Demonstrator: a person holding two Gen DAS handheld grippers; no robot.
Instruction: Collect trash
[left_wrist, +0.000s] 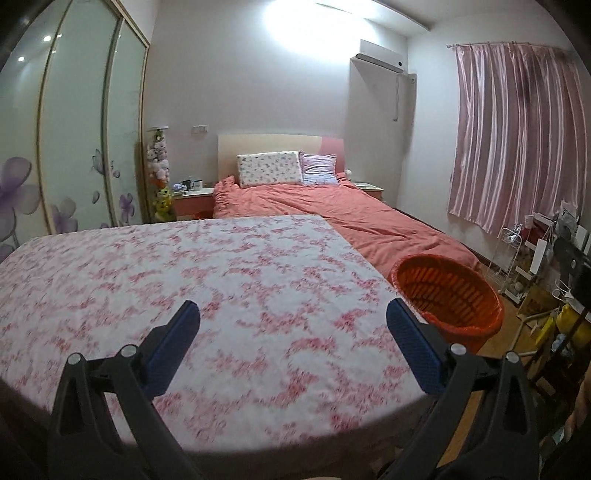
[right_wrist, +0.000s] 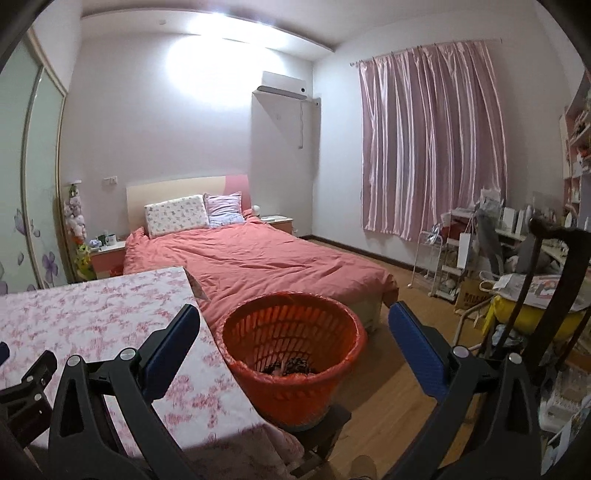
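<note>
Both tongs, left (left_wrist: 293, 332) and right (right_wrist: 295, 338), gape wide, holding nothing.

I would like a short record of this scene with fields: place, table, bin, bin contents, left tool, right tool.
place: bedroom with a bed under a coral cover
table: floral cloth, no trash visible on it
bin: orange basket with a thin liner, beside the table's right edge
bin contents: some dark crumpled items at the bottom
left tool: open, holding nothing, over the table
right tool: open, holding nothing, aimed toward the bin
</note>
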